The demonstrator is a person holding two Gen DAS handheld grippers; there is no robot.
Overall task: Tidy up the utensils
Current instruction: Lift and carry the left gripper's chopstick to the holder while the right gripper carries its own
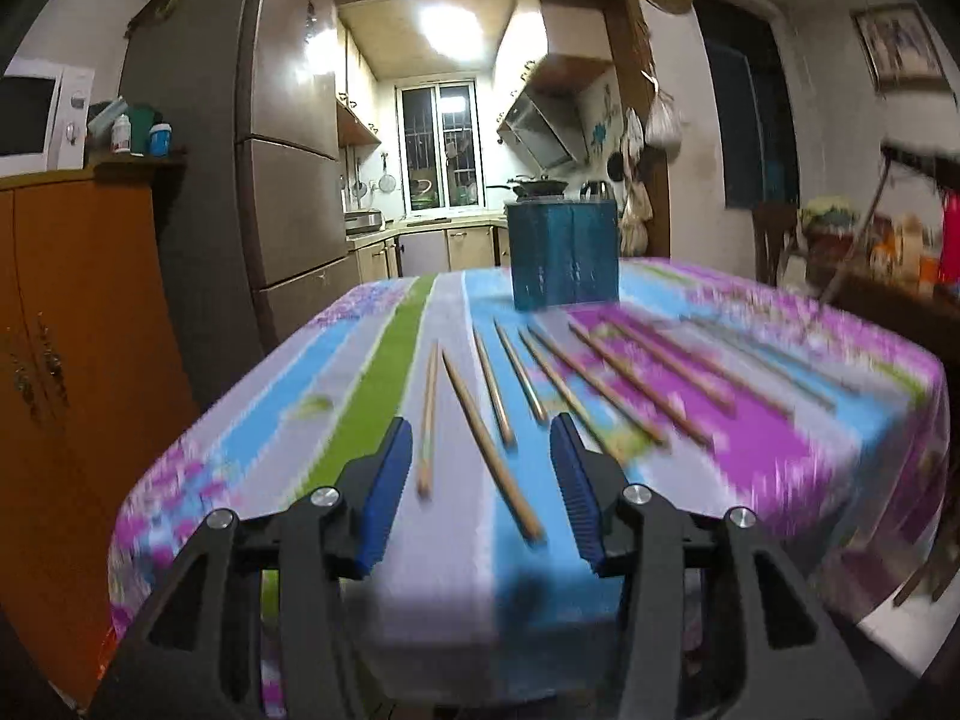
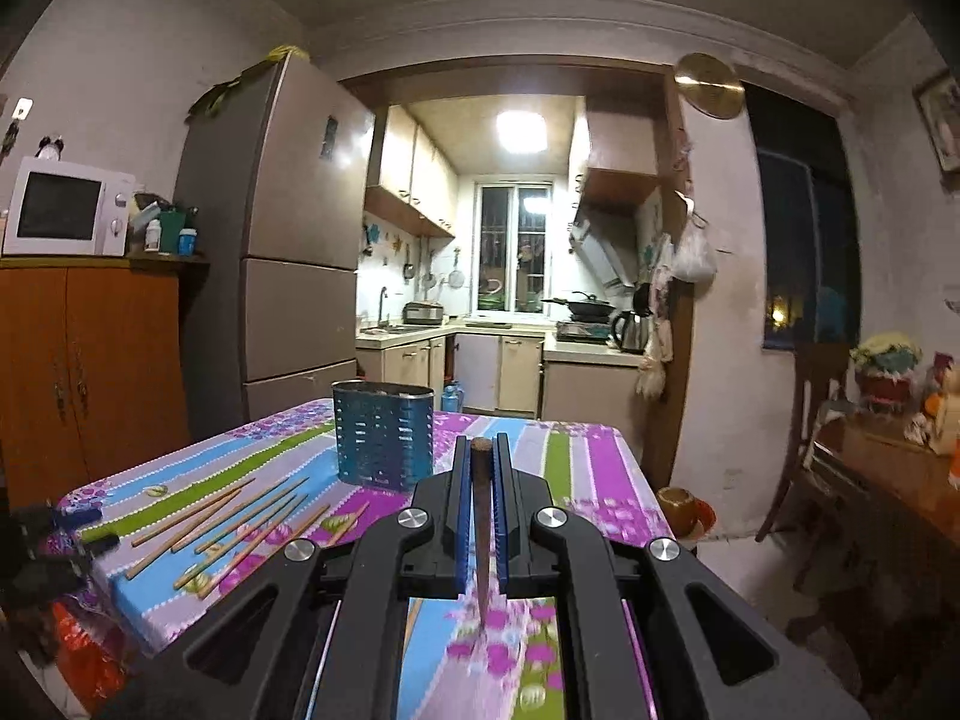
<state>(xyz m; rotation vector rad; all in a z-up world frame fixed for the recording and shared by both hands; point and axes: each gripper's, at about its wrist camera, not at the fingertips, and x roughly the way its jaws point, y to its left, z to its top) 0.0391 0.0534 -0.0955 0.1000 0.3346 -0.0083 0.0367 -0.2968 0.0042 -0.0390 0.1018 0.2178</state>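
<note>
Right tool (image 2: 481,456) clamps one dark brown tapered chopstick (image 2: 482,516); left tool (image 1: 483,438) gapes empty above pale wooden chopsticks (image 1: 491,444) fanned across the striped bench (image 1: 780,420)

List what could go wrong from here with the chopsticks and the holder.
1. The right gripper pinches one dark chopstick upright; its tip could catch the blue holder rim and tip it.
2. The left gripper is open over closely spaced chopsticks; closing may grab two or scatter neighbours.
3. Chopsticks near the tablecloth edge could roll off.
</note>
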